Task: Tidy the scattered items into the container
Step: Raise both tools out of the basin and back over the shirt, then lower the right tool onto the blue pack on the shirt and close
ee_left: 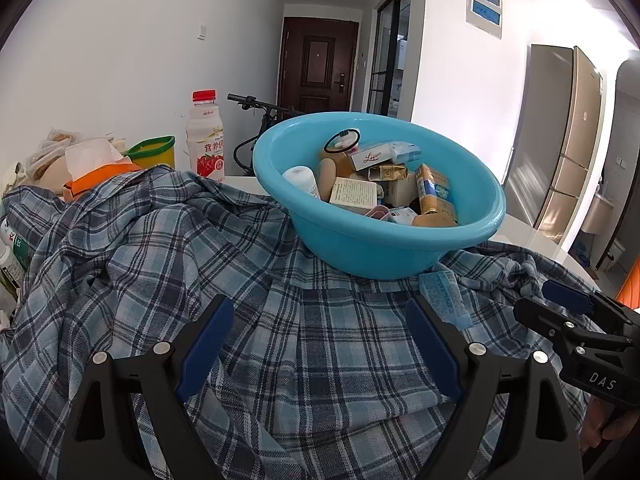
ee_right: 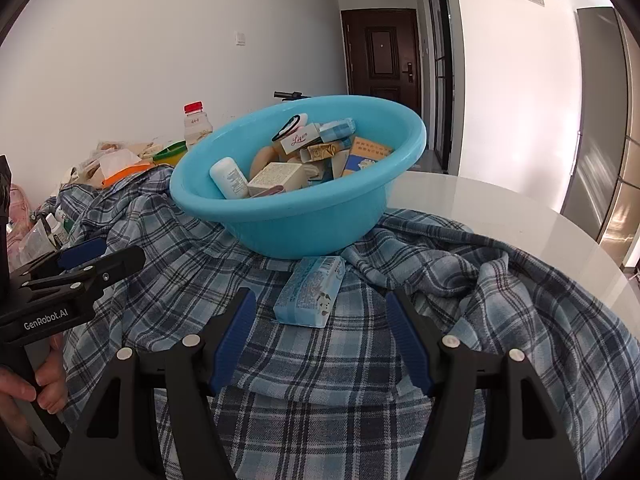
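Hidden: table (ee_right: pixel 500 200) mostly under plaid shirt (ee_right: pixel 320 360); basin (ee_right: pixel 304 216) contents partly legible.
Blue packet (ee_right: pixel 310 292): just beyond right gripper (ee_right: pixel 320 312), near basin.
Jaws: both pairs apart, empty; left gripper (ee_left: pixel 320 320) over shirt.

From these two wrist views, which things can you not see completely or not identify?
- Items low in the blue basin: both views, hidden by its wall and the boxes on top.
- Table under the plaid shirt: covered by it.
- Light blue packet: left wrist view, partly behind the left gripper finger.
- Bottles at the left edge: cut off, labels unreadable.
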`<state>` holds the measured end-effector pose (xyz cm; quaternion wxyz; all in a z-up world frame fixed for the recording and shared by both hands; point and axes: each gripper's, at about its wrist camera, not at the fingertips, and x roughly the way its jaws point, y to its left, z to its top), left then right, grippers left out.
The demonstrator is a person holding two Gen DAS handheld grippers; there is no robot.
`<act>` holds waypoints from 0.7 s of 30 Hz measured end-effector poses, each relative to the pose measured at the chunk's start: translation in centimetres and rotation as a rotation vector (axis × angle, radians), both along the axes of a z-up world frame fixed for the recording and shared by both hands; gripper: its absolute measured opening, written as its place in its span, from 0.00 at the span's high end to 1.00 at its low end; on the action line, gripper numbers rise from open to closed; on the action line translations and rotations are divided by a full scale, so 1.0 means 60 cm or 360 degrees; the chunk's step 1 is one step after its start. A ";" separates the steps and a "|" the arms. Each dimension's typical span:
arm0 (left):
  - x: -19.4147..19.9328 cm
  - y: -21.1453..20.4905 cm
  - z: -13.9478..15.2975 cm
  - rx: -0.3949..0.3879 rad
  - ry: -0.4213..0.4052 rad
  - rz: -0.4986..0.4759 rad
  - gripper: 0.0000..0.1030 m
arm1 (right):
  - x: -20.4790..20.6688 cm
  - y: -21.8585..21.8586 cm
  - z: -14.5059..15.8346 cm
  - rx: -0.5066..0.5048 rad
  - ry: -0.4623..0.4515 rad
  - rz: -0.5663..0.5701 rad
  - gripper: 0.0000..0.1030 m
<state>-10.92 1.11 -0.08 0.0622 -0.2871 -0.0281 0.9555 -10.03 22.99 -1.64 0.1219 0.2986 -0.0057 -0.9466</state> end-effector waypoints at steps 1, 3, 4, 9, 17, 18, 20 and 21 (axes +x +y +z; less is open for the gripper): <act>0.000 0.001 -0.005 -0.0001 0.0010 0.0007 0.13 | -0.002 0.000 -0.006 -0.0008 -0.0008 -0.0001 0.36; -0.003 0.004 -0.016 0.0006 0.0006 0.0030 0.13 | -0.004 0.000 -0.016 -0.0027 -0.0025 -0.0007 0.36; -0.004 0.005 -0.021 0.0016 -0.0003 0.0022 0.13 | -0.004 -0.001 -0.020 -0.0030 -0.0033 -0.0008 0.36; 0.000 0.017 -0.038 -0.0023 0.0015 -0.0001 0.13 | 0.000 0.007 -0.029 -0.0070 -0.0033 -0.0016 0.36; 0.003 0.018 -0.036 -0.0016 0.0039 -0.0004 0.13 | -0.008 0.000 -0.039 0.0005 -0.0074 -0.0051 0.34; 0.005 0.017 -0.036 -0.0009 0.0047 -0.0009 0.12 | -0.008 0.001 -0.039 0.0000 -0.0070 -0.0052 0.34; 0.008 0.014 -0.034 0.0012 0.0062 -0.0020 0.05 | -0.009 0.002 -0.041 -0.0013 -0.0083 -0.0035 0.32; 0.009 0.013 -0.033 0.0013 0.0068 -0.0011 0.00 | -0.011 0.001 -0.042 -0.0012 -0.0095 -0.0027 0.32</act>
